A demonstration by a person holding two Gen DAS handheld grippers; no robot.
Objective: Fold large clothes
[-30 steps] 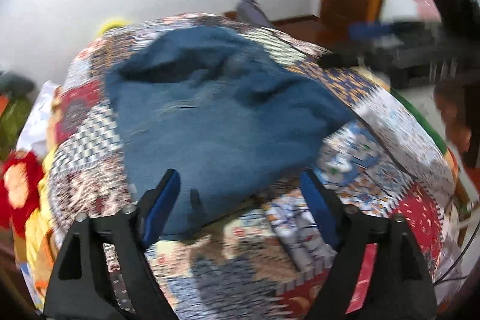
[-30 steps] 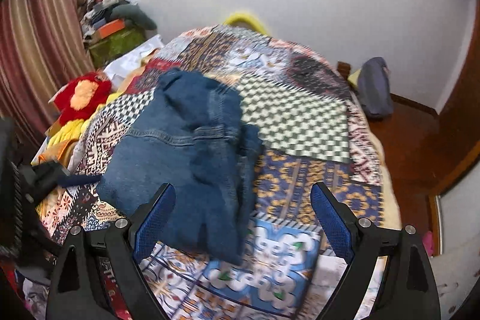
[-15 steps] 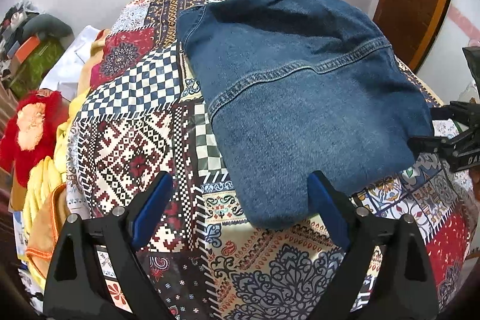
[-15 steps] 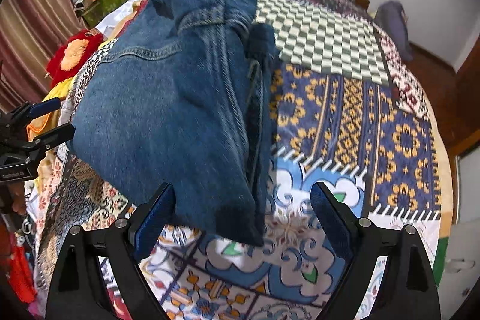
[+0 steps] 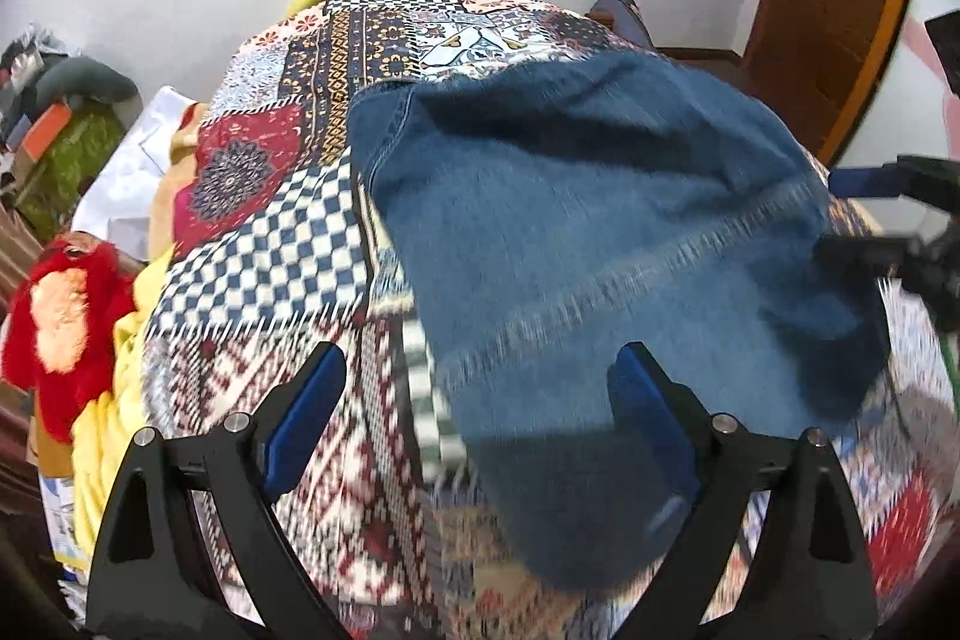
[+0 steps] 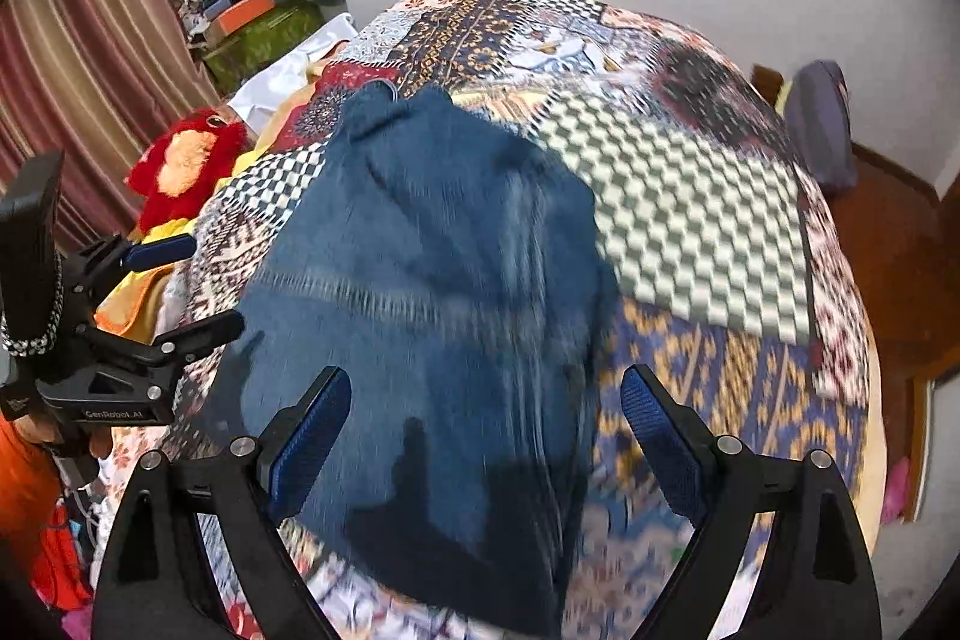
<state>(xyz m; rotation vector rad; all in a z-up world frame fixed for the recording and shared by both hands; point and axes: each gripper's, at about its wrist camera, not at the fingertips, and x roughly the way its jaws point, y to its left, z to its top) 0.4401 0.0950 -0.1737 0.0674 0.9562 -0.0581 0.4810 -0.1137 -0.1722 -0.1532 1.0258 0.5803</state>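
Note:
A folded blue denim garment lies on the patchwork bedspread. My left gripper hovers open over the garment's near left edge, one finger above the denim and the other above the quilt, with nothing gripped. In the right wrist view the same denim fills the middle of the bedspread. My right gripper is open above the garment's near end and holds nothing. Each gripper shows in the other's view: the right gripper at the denim's right side, the left gripper at its left side. Both views are motion-blurred.
Red and yellow cloth is heaped at the bed's left side. A cluttered pile with a green box stands by the striped curtain. A wooden door and a dark bag are on the right.
Both grippers have swept across the bed, still open and empty. The right one has drawn back, so the denim looks smaller. In the left view the denim has shifted to the right.

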